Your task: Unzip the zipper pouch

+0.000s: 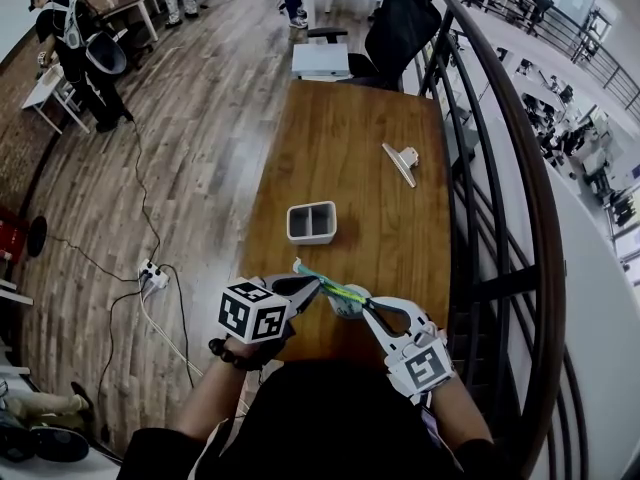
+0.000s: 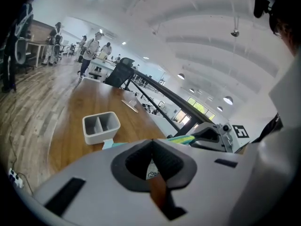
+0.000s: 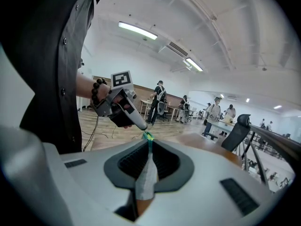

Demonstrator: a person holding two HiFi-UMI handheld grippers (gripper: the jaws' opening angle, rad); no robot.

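Pouch [image 1: 346,303] is held in the air just over the table's near edge, about mid-width, stretched between both grippers. Its green zipper strip [image 1: 330,286] runs up toward the left.

Left gripper [image 1: 312,287] is clamped fully shut on the zipper end. Whether the pull tab itself is caught cannot be told. Right gripper [image 3: 148,140] is clamped on the white fabric body, which is pinched flat between the pads.

Risks, as judged:
- If only fabric or tape is gripped on the left, the pouch would just be dragged and the slider not run.
- The right grip is on thin fabric, so slip-out is likely under a sharp pull.
- If the pull is off the zipper line, the slider could jam or the teeth bind.
- If either grip is lost, the pouch could fall past the near edge.

Table [image 1: 350,158] is wood. A grey two-slot tray [image 1: 311,222] sits at its middle, and a white clip [image 1: 400,162] lies toward the right edge, in the far half. An office chair [image 1: 400,23] stands at the far edge.

A curved railing [image 1: 500,168] runs along the right edge. The plank floor on the left carries a power strip [image 1: 152,274] and cables. A person [image 1: 80,53] stands well off at far left.
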